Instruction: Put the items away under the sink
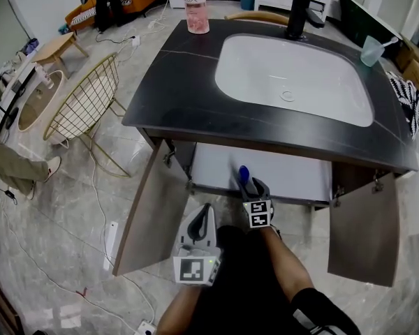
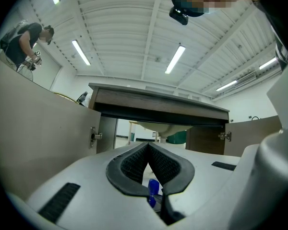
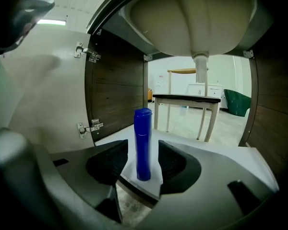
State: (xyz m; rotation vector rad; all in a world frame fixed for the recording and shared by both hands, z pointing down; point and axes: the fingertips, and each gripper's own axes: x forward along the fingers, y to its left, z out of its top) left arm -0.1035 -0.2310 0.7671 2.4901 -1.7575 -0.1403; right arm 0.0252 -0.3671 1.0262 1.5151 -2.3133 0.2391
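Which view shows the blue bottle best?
The right gripper view: the whole bottle stands upright between open jaws. The head view shows only its top; the left gripper view shows a blue sliver below shut jaws.

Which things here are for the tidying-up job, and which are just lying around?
For the job: blue bottle, open cupboard, right tongs around the bottle.
Just lying about: pink bottle, toothbrush cup, wire chair.

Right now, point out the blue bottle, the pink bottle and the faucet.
blue bottle (image 3: 143, 143), right gripper view, mid-body.
pink bottle (image 1: 197, 12), head view, mid-body.
faucet (image 1: 298, 16), head view, its upright column.
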